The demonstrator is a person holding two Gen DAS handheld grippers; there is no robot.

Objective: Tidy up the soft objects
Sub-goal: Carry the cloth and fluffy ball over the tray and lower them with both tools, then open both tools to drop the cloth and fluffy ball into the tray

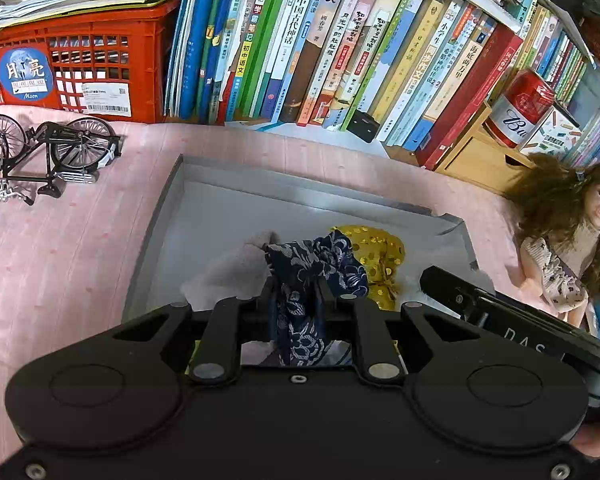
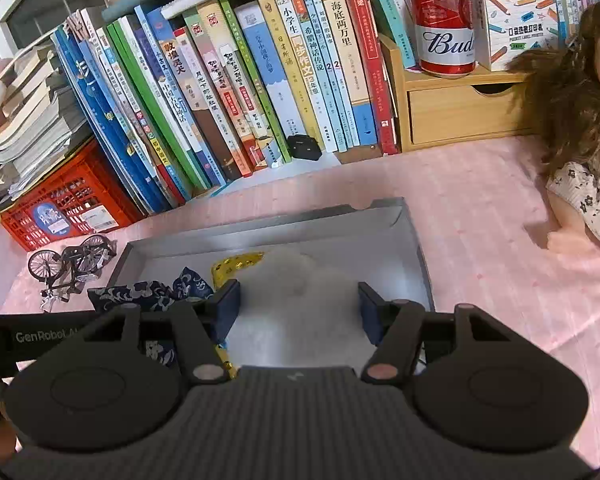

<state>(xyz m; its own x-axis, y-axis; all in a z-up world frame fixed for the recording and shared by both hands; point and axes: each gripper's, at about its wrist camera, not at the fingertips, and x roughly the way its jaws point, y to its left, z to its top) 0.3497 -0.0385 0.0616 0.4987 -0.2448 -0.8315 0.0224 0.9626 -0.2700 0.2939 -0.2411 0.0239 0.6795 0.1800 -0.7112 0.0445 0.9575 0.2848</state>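
Right up close, the left gripper (image 1: 296, 300) is clamped tight on a navy floral cloth (image 1: 316, 276), which hangs bunched over the grey tray (image 1: 156, 224). Over on the other side, the right gripper (image 2: 298, 308) has its jaws about half apart around a fluffy white thing (image 2: 296, 280). It sits in the tray, but I honestly can't tell if the pads are pressing on it. Just past those, a gold sequin pouch (image 1: 380, 256) lies in the tray too. Further back there's a toy bike (image 1: 48, 152), a doll (image 1: 568, 240), then books (image 1: 300, 40). Looks like the dropping-off step to me. Next move is probably lowering the cloth beside the pouch and letting go without dragging it back out.
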